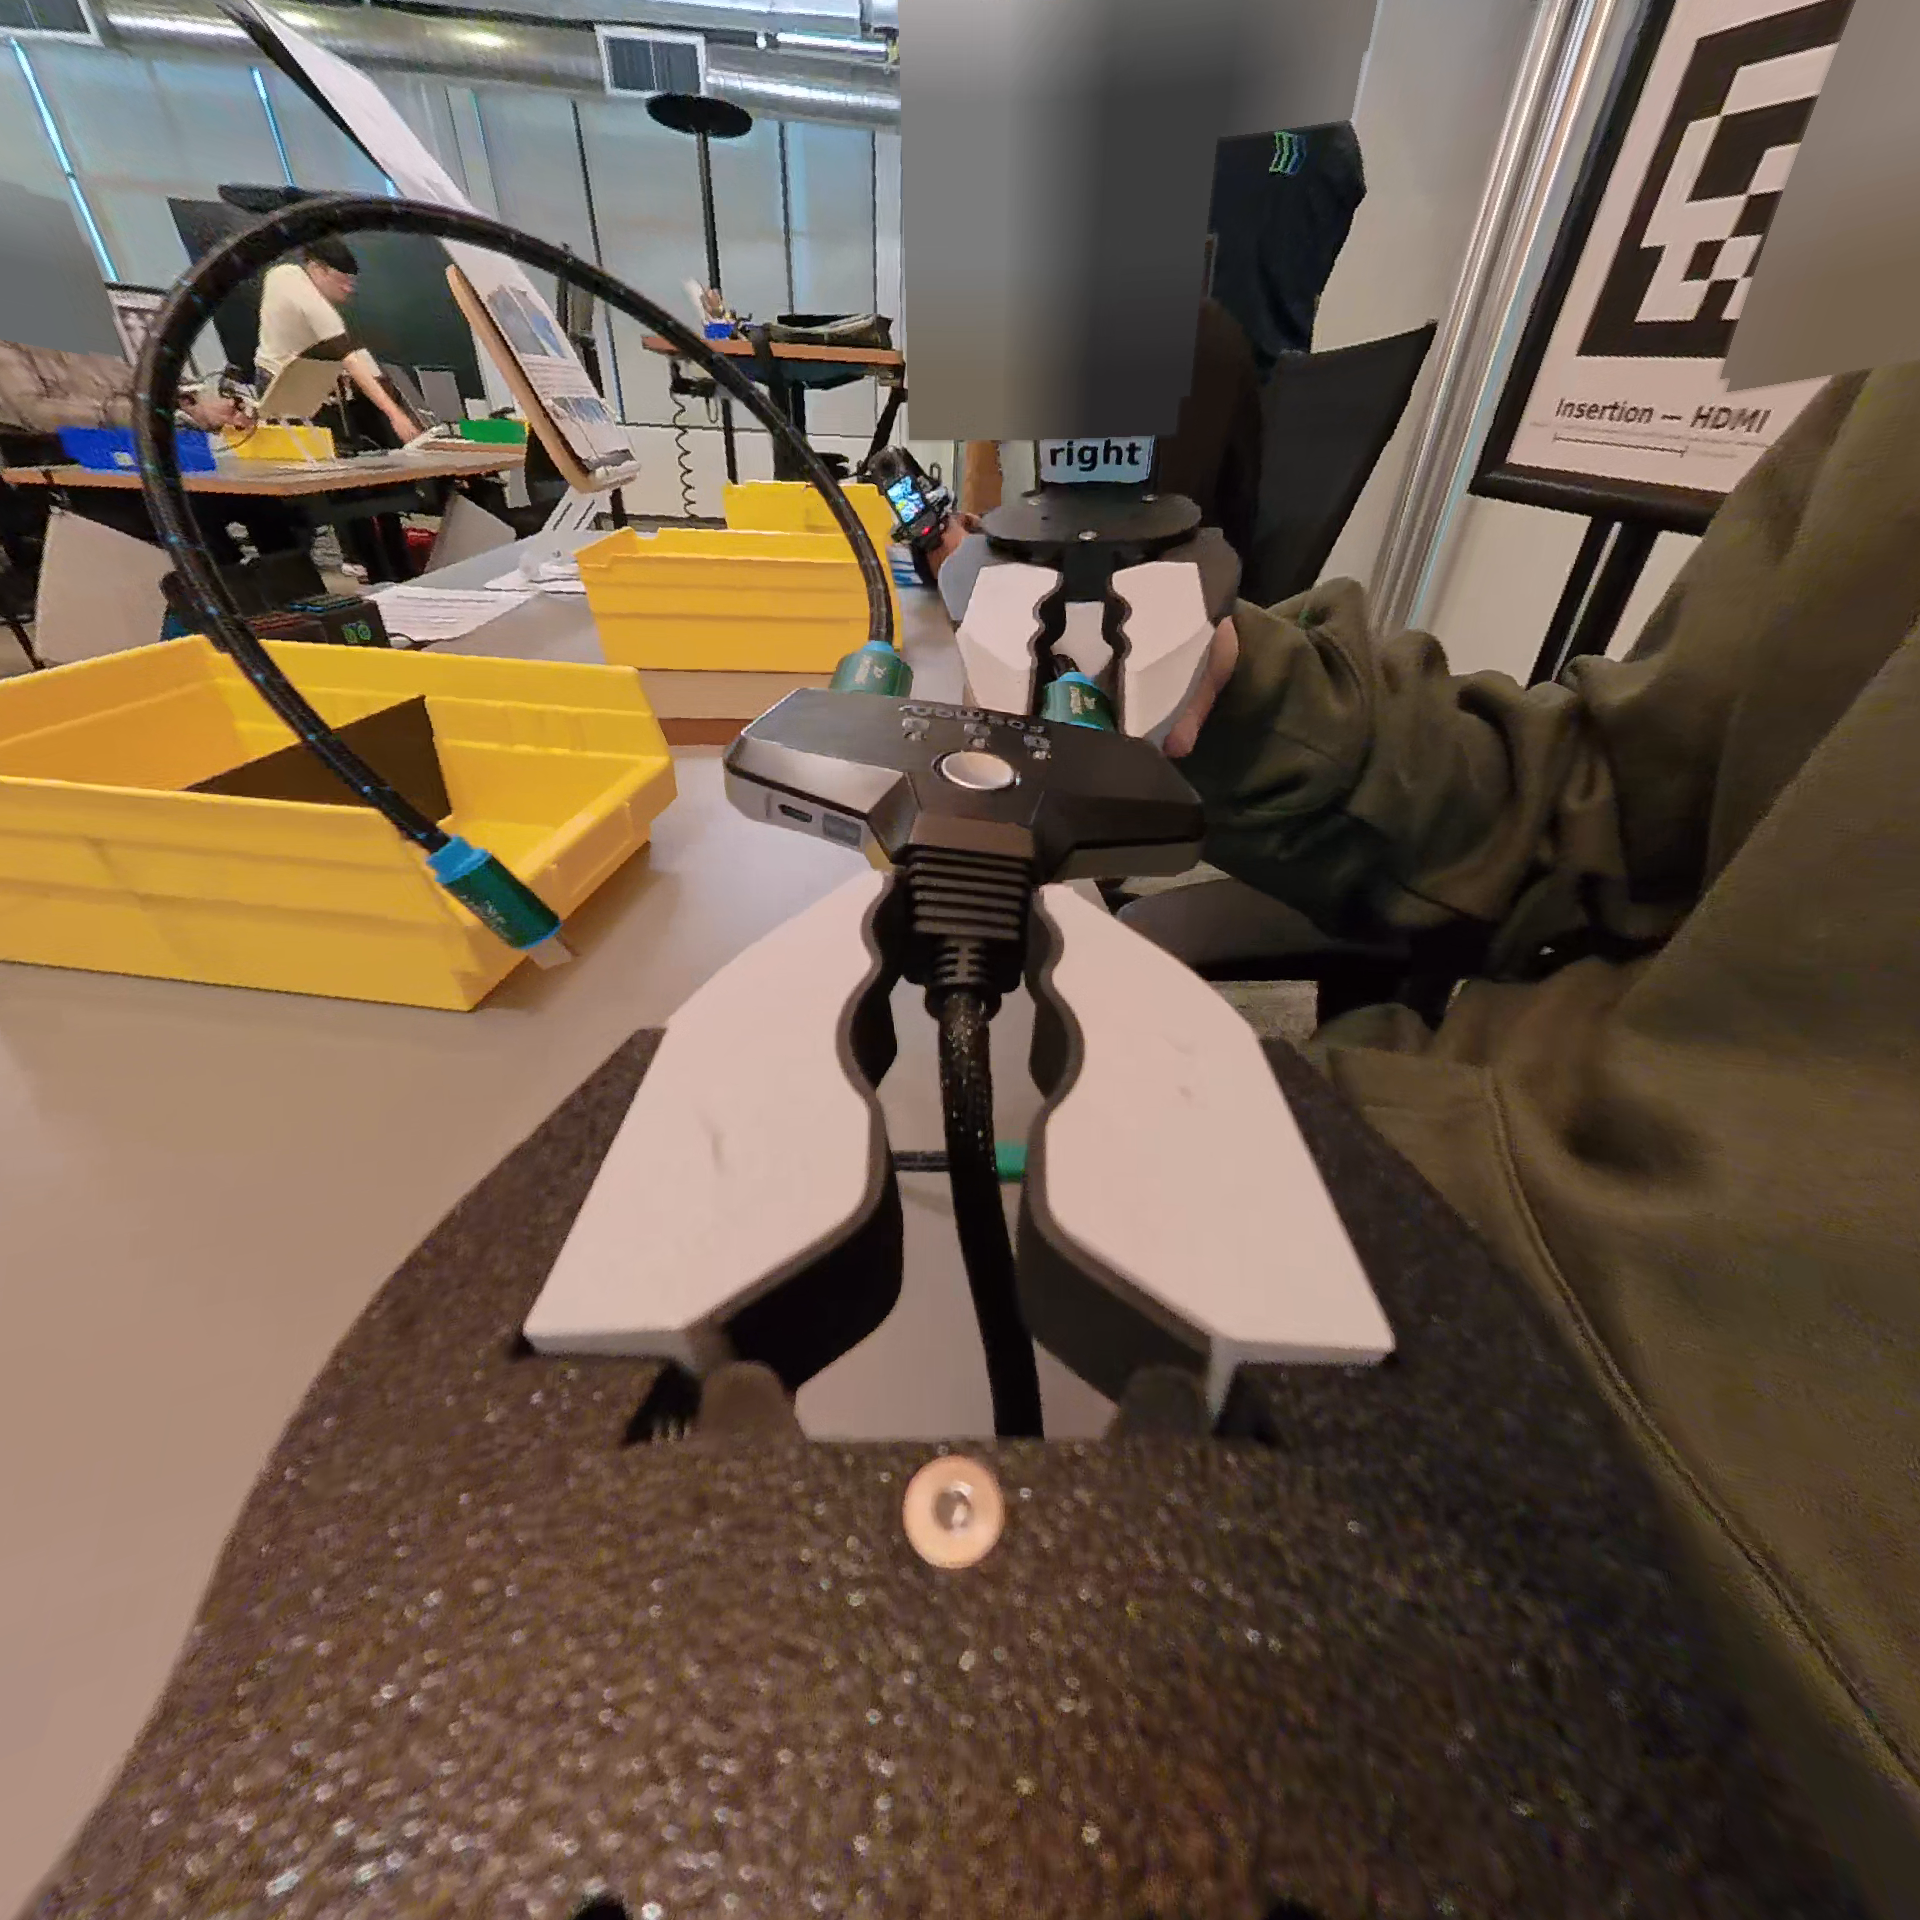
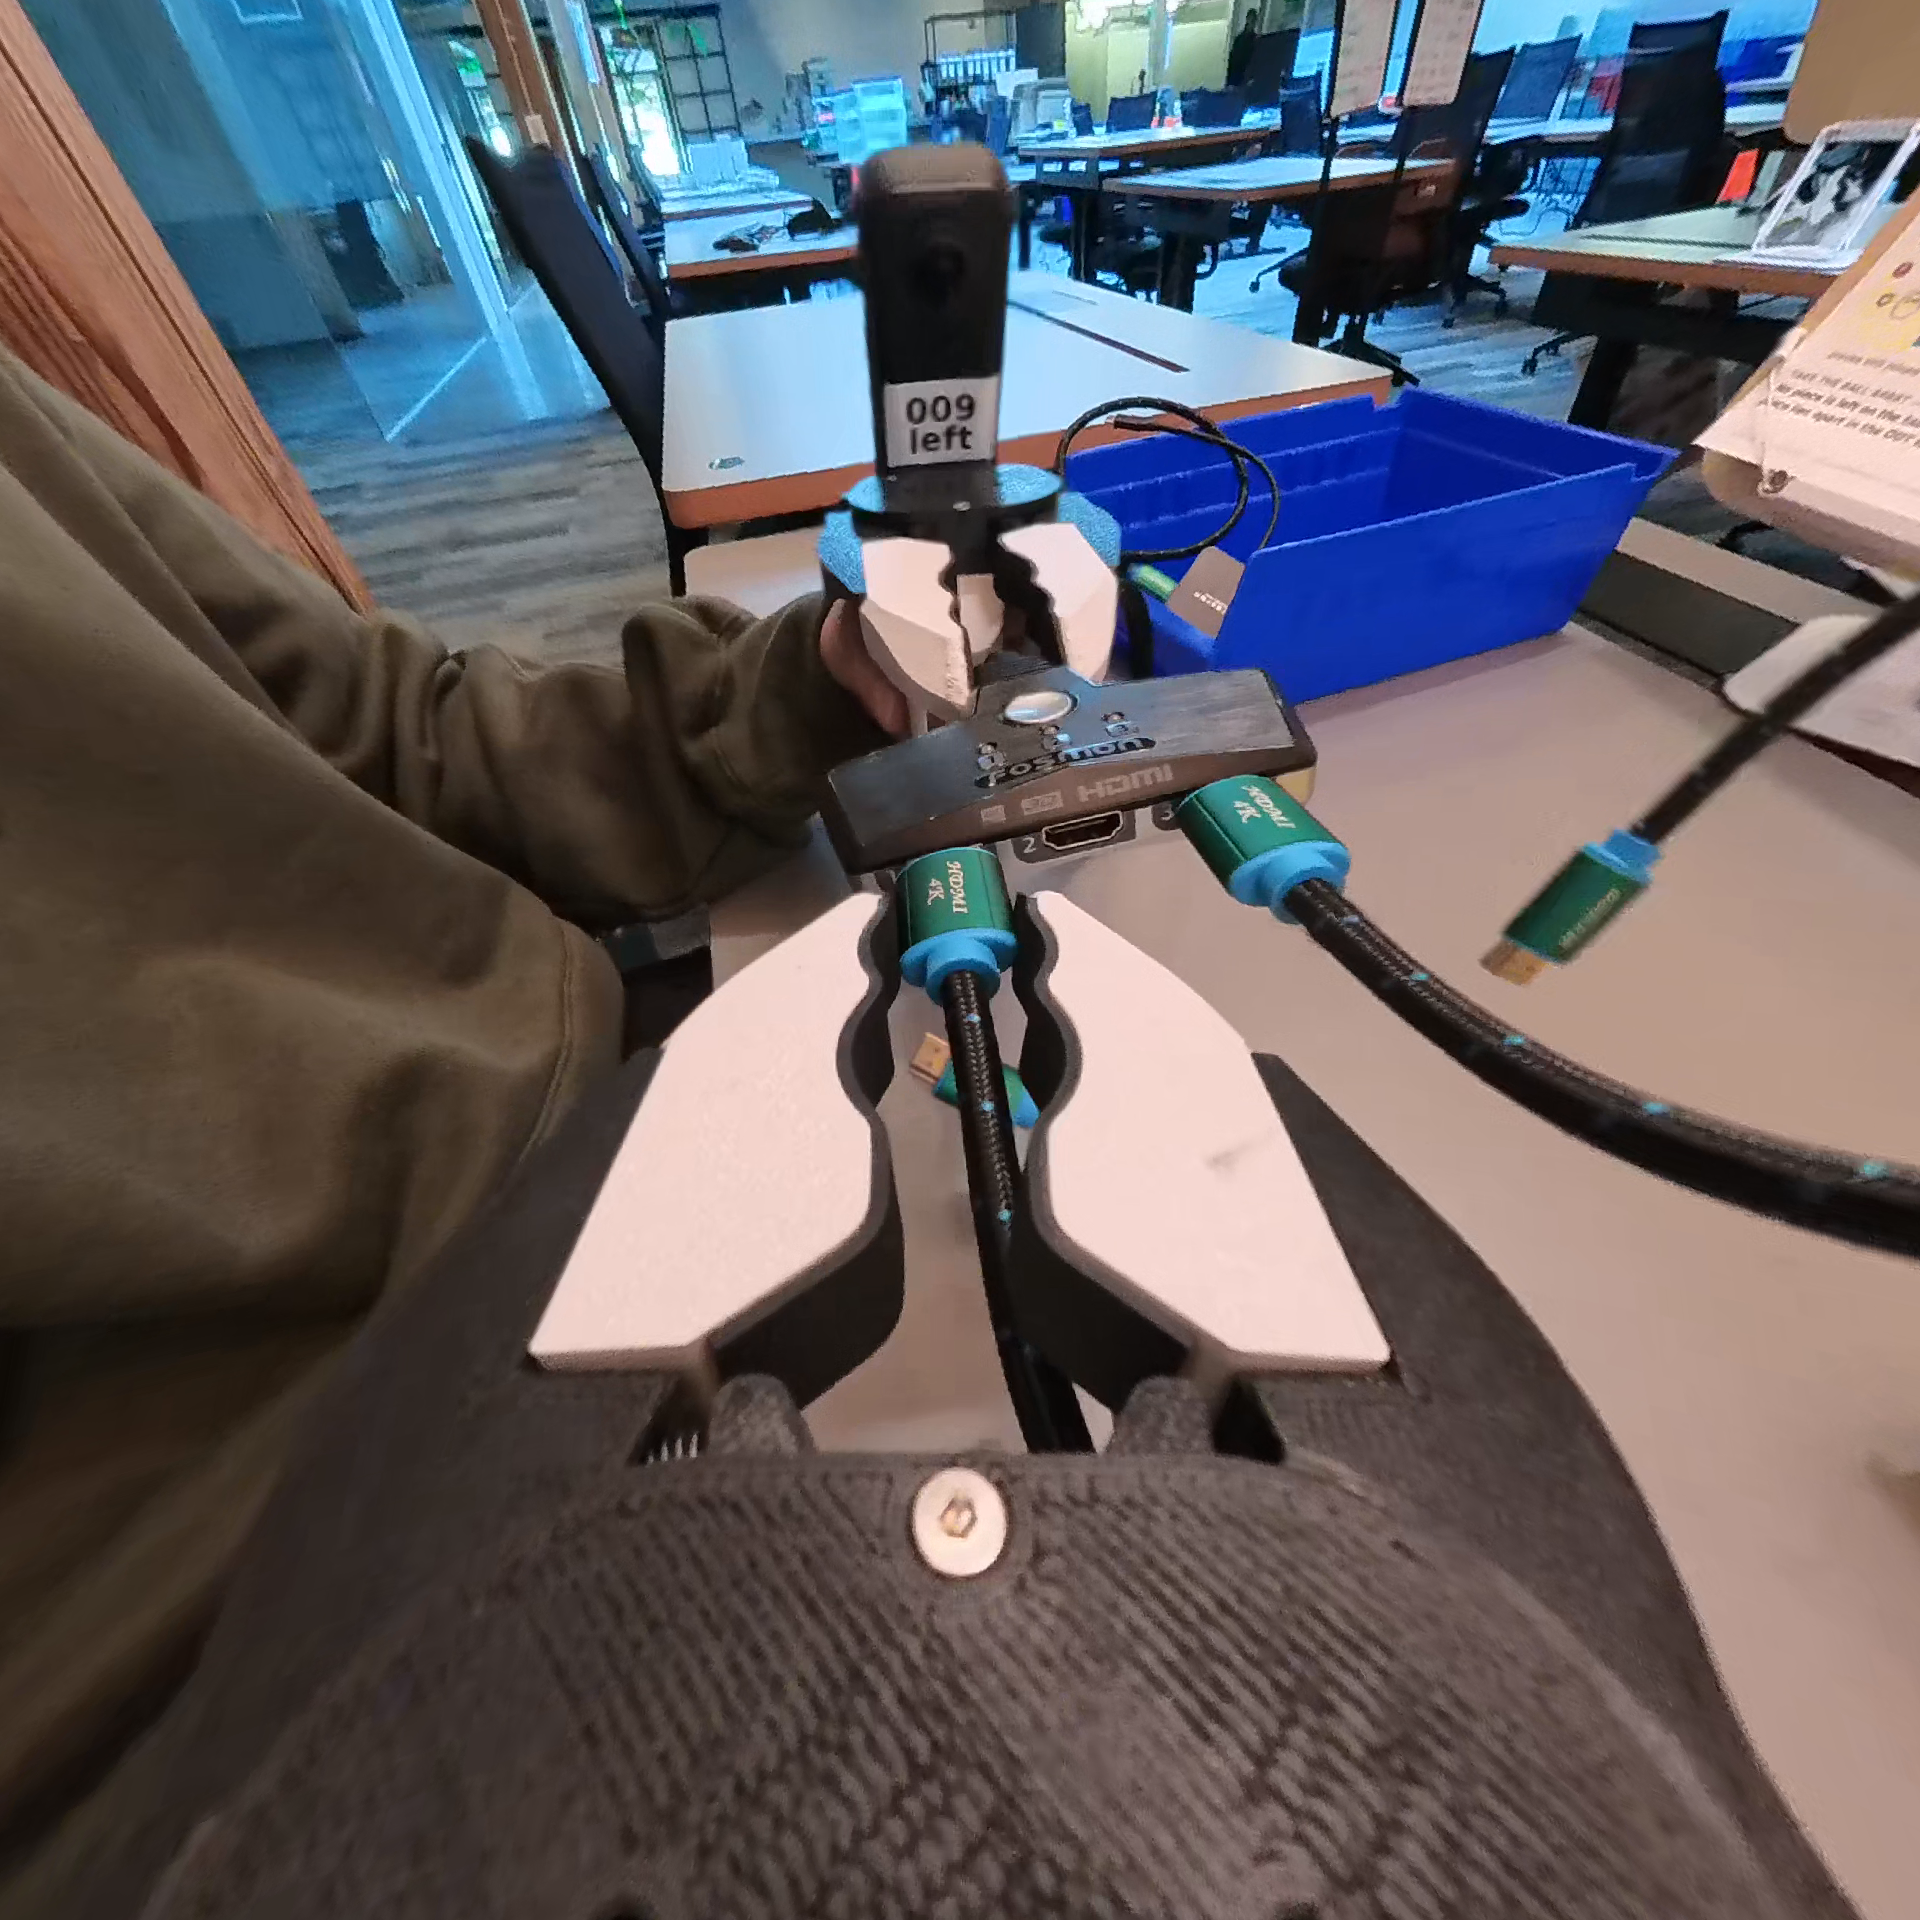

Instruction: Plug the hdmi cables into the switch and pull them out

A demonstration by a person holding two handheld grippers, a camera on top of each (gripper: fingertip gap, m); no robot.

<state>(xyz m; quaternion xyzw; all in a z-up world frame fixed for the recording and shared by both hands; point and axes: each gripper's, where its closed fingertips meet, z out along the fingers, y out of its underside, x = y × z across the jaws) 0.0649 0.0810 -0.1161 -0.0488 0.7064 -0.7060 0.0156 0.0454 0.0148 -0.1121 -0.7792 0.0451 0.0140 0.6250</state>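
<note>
The left tool (image 1: 956, 925) pinches the ribbed strain relief of the switch (image 1: 966, 790), held above the worktop (image 1: 208, 1143), its long axis crosswise between both tools. Opposite, the right tool (image 2: 951, 925) clamps a green plug (image 2: 945, 904) seated in the end port; a second plug (image 2: 1247, 831) sits in the other end port, the middle port bare. A third plug (image 2: 1569, 914) dangles free, its cable cut off at the frame.

Right gripper (image 2: 954, 914) around plugged-in green connector (image 2: 943, 902)

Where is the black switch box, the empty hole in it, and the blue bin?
switch (image 2: 1174, 727): right wrist view, top face.
empty port (image 2: 1084, 831): right wrist view, opening.
blue bin (image 2: 1455, 561): right wrist view, front wall.
</note>
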